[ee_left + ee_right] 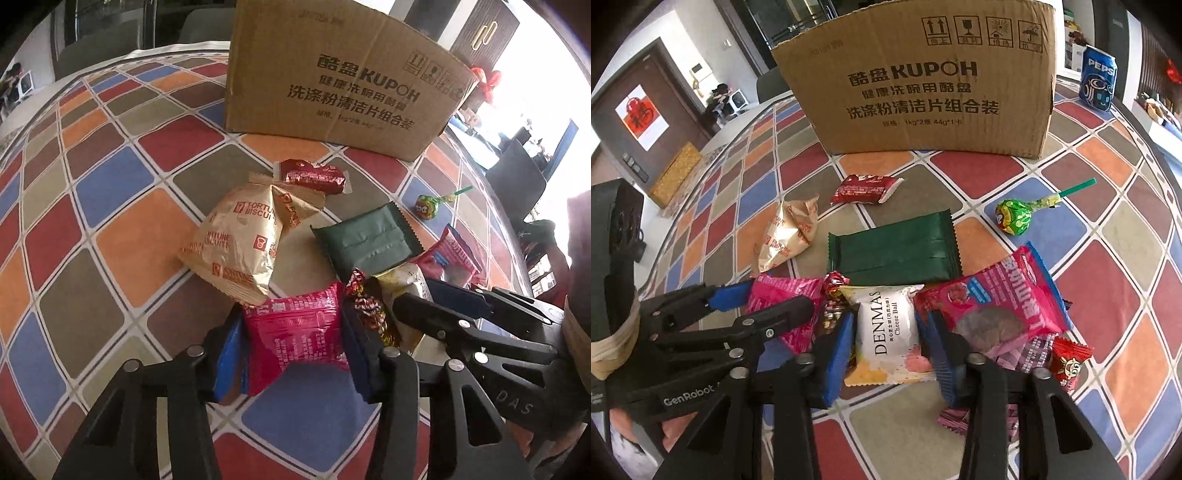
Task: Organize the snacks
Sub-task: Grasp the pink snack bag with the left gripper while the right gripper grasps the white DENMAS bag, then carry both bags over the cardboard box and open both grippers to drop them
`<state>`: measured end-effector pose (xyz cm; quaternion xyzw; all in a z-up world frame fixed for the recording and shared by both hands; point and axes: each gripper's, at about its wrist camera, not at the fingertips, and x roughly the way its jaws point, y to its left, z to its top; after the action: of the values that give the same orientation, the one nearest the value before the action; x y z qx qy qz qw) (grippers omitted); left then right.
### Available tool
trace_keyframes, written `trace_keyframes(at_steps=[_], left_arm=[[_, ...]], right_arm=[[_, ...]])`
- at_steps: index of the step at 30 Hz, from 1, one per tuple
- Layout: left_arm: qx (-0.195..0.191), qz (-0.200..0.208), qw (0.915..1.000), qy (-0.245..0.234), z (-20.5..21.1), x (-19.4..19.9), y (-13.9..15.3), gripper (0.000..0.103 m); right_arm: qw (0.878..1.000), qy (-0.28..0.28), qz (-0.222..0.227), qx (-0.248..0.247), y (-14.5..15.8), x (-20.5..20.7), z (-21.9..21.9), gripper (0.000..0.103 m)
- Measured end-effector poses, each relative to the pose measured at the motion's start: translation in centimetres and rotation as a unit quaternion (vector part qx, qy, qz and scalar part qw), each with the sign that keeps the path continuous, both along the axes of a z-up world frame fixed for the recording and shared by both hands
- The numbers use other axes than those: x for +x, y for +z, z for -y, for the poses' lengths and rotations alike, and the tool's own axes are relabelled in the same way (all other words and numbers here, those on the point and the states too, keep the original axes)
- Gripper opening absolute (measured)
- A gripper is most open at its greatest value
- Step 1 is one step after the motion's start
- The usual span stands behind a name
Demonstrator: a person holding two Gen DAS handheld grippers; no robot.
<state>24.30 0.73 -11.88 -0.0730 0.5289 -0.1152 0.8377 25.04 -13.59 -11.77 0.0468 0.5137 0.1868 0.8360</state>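
The left gripper (pixel 291 332) presses its blue pads on both sides of a pink snack pack (pixel 295 325), and the right gripper (pixel 886 343) holds a white cheese ball pack (pixel 886 328) between its pads in the same way. Both packs lie on the checkered tablecloth (pixel 1108 206) in front of the cardboard box (pixel 916 81), which stands upright at the far side. Nearer to the box lie a gold biscuit bag (pixel 240 240), a green wrapper (pixel 894 251) and a small red packet (pixel 864 188). A bigger pink bag (pixel 1001 295) touches the cheese ball pack. A blue soda can (pixel 1099 79) stands beside the box, and a green lollipop (pixel 1015 218) lies in front of its right corner.
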Motion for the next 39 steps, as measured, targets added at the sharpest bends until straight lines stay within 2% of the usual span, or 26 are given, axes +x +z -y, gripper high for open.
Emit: trace_keyframes(at_steps=[4,12,26,39], left_arm=[[0.0,-0.006,1.0,0.005,-0.1,-0.6,0.1,0.048],[0.007,0.013,0.9999,0.009,0.0,-2.3,2.1,0.047],[0.008,0.085,0.9963,0.008,0.3,-4.0,7.6,0.047],[0.03,0.161,0.9864,0.008,0.5,-2.5,12.4,0.048]], right_arm=[[1.0,0.003,0.004,-0.004,0.2,-0.2,-0.3,0.032],[1.0,0.005,0.015,0.006,1.2,-1.4,-0.2,0.03],[0.997,0.004,0.077,0.018,5.9,-3.6,0.5,0.03],[0.991,-0.005,0.135,0.025,9.8,-2.5,0.8,0.03]])
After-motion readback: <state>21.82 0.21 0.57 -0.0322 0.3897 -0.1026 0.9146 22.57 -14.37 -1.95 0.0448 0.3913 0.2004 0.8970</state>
